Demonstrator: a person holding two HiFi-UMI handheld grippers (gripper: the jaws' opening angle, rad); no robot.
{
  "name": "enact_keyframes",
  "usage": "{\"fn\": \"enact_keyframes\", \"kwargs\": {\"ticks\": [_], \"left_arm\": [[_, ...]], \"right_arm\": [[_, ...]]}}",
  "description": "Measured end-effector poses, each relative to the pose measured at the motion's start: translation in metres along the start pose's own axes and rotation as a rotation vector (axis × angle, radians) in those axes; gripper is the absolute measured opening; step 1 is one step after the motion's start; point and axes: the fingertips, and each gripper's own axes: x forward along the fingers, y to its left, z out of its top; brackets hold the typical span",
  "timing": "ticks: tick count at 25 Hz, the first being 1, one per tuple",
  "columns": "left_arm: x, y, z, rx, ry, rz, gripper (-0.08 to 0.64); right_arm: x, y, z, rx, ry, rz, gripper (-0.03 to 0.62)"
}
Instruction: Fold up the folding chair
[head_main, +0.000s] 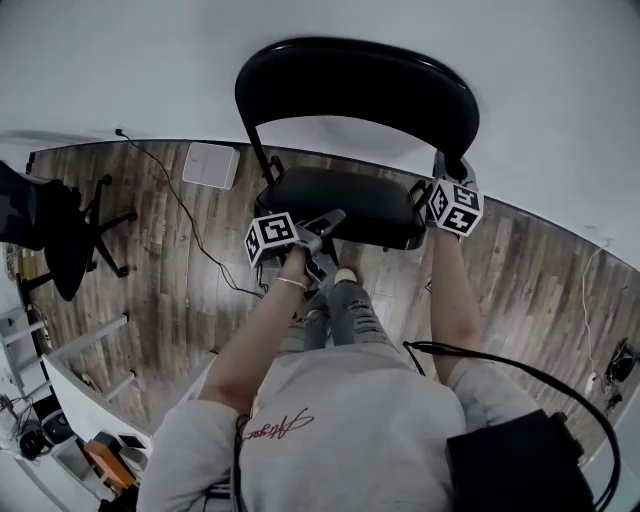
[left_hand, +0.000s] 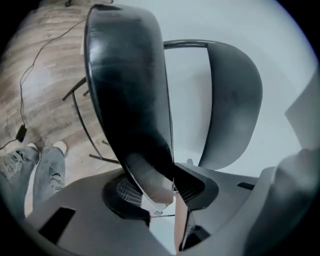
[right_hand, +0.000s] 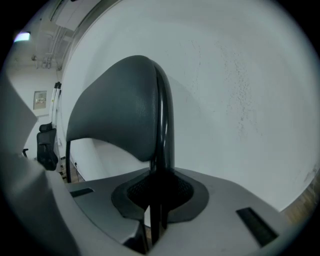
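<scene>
The folding chair (head_main: 350, 200) stands on the wooden floor (head_main: 170, 280) at its far edge, close against the white wall (head_main: 560, 90), directly in front of the person. Its black backrest (head_main: 360, 80) faces the person, with the black seat (left_hand: 125, 90) below it on the near side. The left gripper (left_hand: 161, 190) is closed on the front edge of the seat near its left corner; the seat edge sits between both pads and runs away from the jaws in the left gripper view. The same view shows the thin chair legs (left_hand: 82, 120) beneath the seat and the person's legs (left_hand: 47, 170) on the floor beside the chair. The right gripper (right_hand: 157, 200) is clamped on the black frame tube (right_hand: 162, 125) at the right side of the backrest; the tube passes between the nearly closed jaws and rises along the backrest edge. In the head view both forearms extend forward, and each gripper's marker cube sits at one side of the seat. A black cable (head_main: 185, 215) trails across the floor to the left of the chair. A flat white box (head_main: 210, 165) lies at the floor's far edge, near the wall. A black office chair (head_main: 55, 230) stands near the floor's left edge, well apart from the folding chair.
</scene>
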Motion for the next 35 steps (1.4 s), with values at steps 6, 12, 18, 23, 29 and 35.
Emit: {"fn": "enact_keyframes", "kwargs": {"ticks": [6, 12, 18, 23, 29, 35], "left_arm": [[0.031, -0.059, 0.035, 0.111, 0.000, -0.052, 0.137], [0.057, -0.087, 0.057, 0.201, 0.054, -0.015, 0.152], [0.079, -0.110, 0.078, 0.221, 0.062, 0.010, 0.169], [0.092, -0.119, 0.093, 0.188, 0.047, 0.002, 0.170], [0.101, -0.125, 0.099, 0.191, 0.114, 0.054, 0.176], [0.096, -0.127, 0.086, 0.398, 0.161, -0.046, 0.184]], "right_arm": [[0.011, 0.008, 0.023, -0.066, 0.092, 0.133, 0.041], [0.016, 0.011, 0.029, -0.102, 0.110, 0.218, 0.041], [0.021, 0.011, 0.035, -0.153, 0.135, 0.233, 0.041], [0.025, 0.015, 0.035, -0.244, 0.180, 0.245, 0.041], [0.027, 0.011, 0.038, -0.226, 0.165, 0.223, 0.041], [0.023, 0.004, 0.042, -0.220, 0.072, 0.121, 0.049]]}}
